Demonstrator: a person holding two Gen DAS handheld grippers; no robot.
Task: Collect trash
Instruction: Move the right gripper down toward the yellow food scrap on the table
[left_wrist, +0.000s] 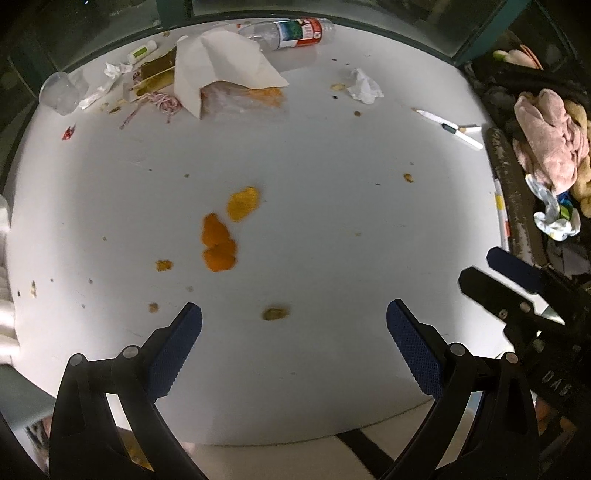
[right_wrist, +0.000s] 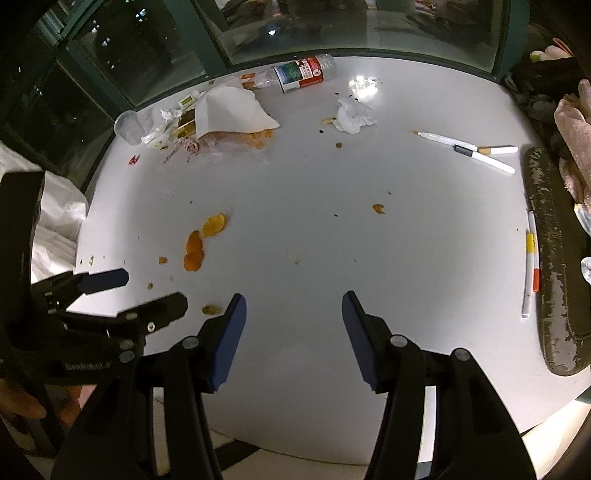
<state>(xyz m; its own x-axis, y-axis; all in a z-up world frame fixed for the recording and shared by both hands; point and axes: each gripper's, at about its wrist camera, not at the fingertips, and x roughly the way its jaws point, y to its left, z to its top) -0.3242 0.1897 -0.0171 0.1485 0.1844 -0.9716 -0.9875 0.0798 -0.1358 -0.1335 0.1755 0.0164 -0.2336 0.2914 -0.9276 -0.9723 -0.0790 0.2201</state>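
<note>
Trash lies on a white table (left_wrist: 332, 240). Orange peel pieces (left_wrist: 218, 240) sit in the middle left, also in the right wrist view (right_wrist: 195, 247). At the far side lie a paper bag (left_wrist: 218, 66), a plastic bottle (left_wrist: 291, 33), a crumpled tissue (left_wrist: 364, 86) and a clear cup (left_wrist: 59, 92). My left gripper (left_wrist: 293, 314) is open and empty above the table's near edge, a small scrap (left_wrist: 275, 314) between its fingers. My right gripper (right_wrist: 293, 302) is open and empty, to the right of the left one.
Pens (right_wrist: 469, 149) lie at the right of the table, more pens (right_wrist: 530, 266) by its right edge. A worn dark armrest (right_wrist: 554, 258) and a pile of cloth (left_wrist: 546, 140) stand to the right. A white bag (right_wrist: 55, 221) is at the left. Windows lie behind.
</note>
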